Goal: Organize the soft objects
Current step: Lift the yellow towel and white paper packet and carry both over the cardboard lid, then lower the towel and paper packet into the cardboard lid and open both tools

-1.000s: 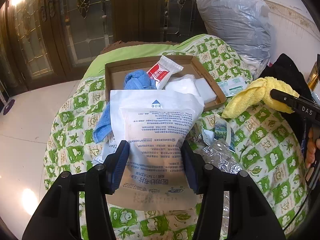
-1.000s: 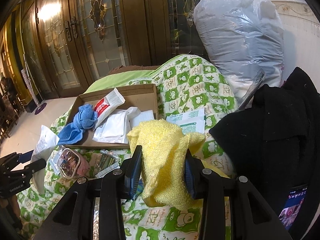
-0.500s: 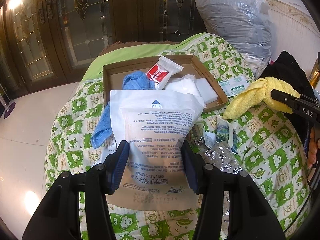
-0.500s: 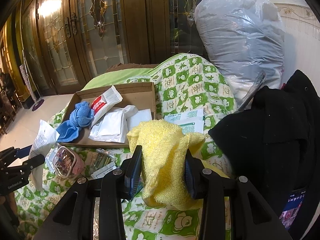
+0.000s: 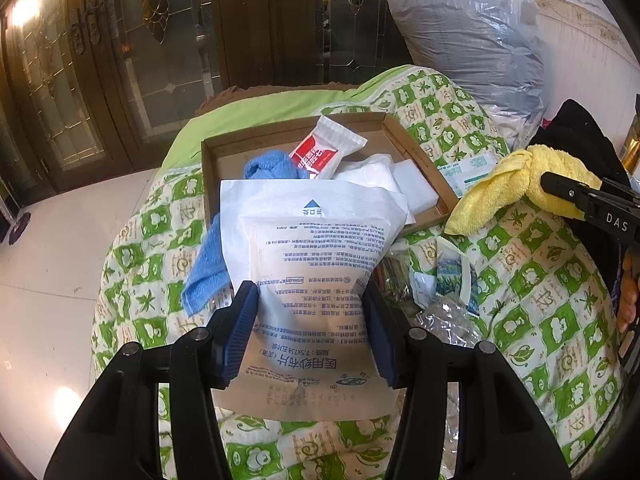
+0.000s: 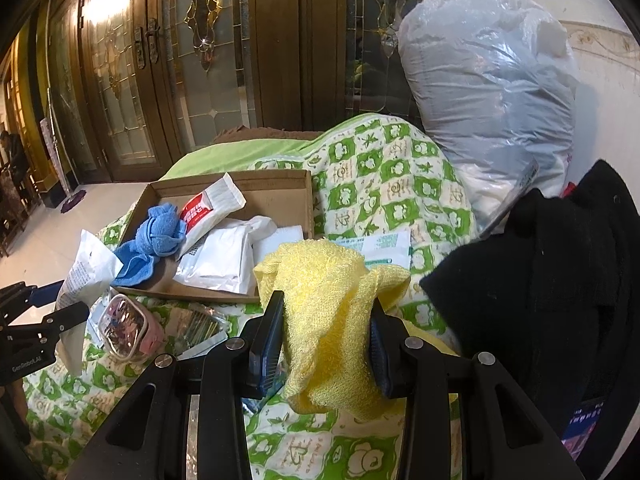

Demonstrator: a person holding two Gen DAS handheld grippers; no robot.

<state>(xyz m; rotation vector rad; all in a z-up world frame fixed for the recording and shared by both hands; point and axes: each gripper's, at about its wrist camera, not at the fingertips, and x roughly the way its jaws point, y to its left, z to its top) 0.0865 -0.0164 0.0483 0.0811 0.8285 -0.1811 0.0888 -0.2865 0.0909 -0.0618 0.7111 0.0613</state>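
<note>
My left gripper (image 5: 312,304) is shut on a white printed gauze packet (image 5: 312,256) and holds it above the near edge of a shallow cardboard tray (image 5: 416,148). The tray holds a blue towel (image 5: 272,168), a red-and-white sachet (image 5: 324,148) and white packets (image 5: 384,176). My right gripper (image 6: 326,320) is shut on a yellow towel (image 6: 324,280), held above the quilt to the right of the tray (image 6: 296,184). The yellow towel also shows in the left wrist view (image 5: 520,176), and the gauze packet in the right wrist view (image 6: 88,268).
A green-and-white quilt (image 5: 552,280) covers the surface. Loose clear wrappers (image 5: 448,280) and a pink pouch (image 6: 128,332) lie near the tray. A grey plastic bag (image 6: 488,92) and a black garment (image 6: 560,272) stand at the right. Wooden glass doors are behind.
Both grippers have drifted slightly with their loads. The grips are unchanged.
</note>
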